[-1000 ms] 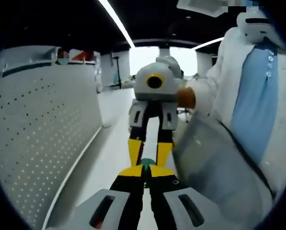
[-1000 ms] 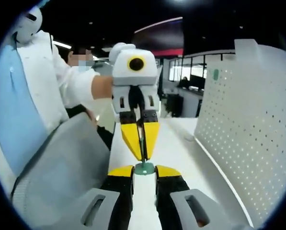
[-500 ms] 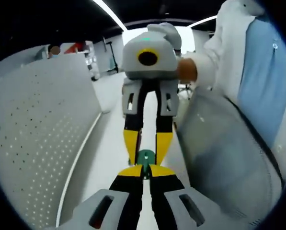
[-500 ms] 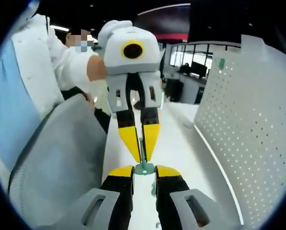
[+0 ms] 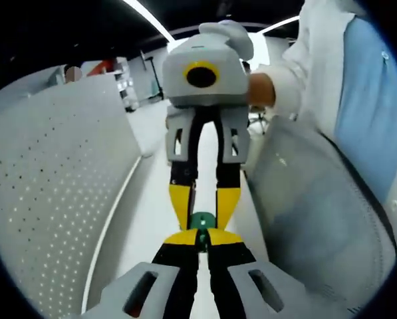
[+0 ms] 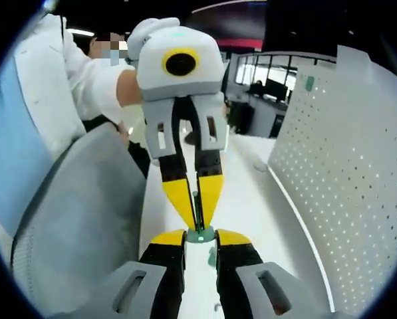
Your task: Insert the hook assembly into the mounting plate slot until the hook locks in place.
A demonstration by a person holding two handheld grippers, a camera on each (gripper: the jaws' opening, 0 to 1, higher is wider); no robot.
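- Two grippers meet tip to tip over a white tabletop, with a small green hook assembly between them.
- Left gripper: yellow-tipped jaws drawn together on a dark stem just under the green piece, as its own view shows.
- Right gripper: its jaws stand slightly apart beside the green base; whether they press on it cannot be told.
- White perforated mounting plate: upright along one table edge, well apart from the hook; a bare strip of table runs between them.
- Opposite side: the person's grey apron and white sleeve close in near the grippers.
- Right gripper view alone: a thin stem rising from the green base between the facing jaws, and windows beyond the plate.
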